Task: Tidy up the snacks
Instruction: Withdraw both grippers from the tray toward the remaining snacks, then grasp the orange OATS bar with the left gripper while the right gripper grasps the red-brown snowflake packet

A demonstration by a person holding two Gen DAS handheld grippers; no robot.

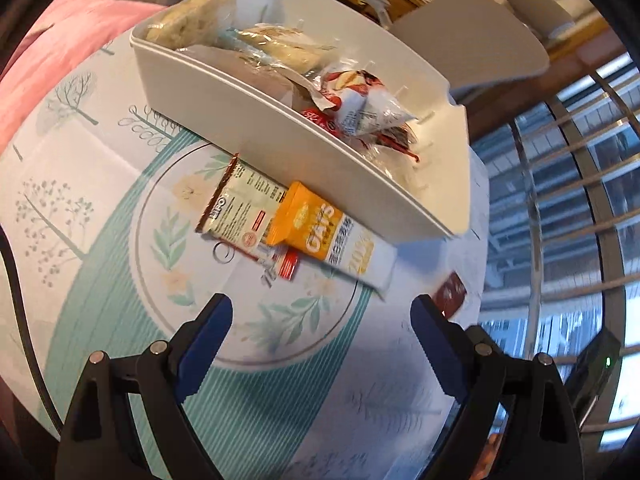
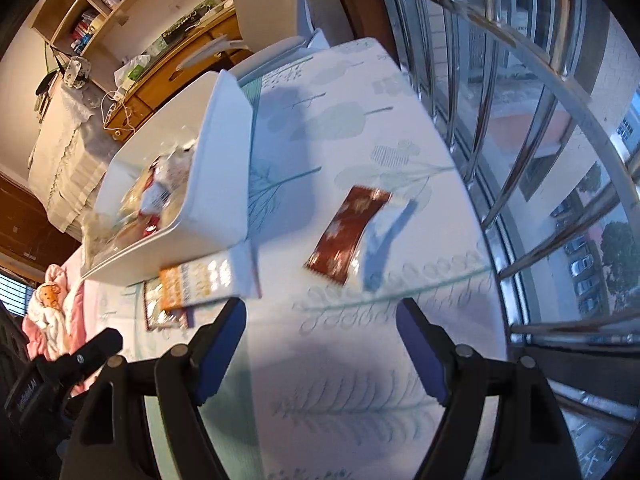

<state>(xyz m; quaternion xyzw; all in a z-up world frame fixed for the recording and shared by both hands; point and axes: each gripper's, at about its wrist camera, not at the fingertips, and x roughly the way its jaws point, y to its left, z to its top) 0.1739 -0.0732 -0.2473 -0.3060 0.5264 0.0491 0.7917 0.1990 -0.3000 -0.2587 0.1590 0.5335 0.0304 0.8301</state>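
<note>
Two wide-apart, empty grippers [image 1: 322, 312] [image 2: 320, 316]; blurred brown packet [image 2: 347, 234], bin [image 1: 248, 120] contents indistinct.

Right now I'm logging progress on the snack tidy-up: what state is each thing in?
Bin: open, holding wrapped snacks.
Orange oat packet: flat on the table, outside the bin.
Brown packet: flat on the table, alone.
Left claw: open, empty.
Right claw: open, empty.
</note>
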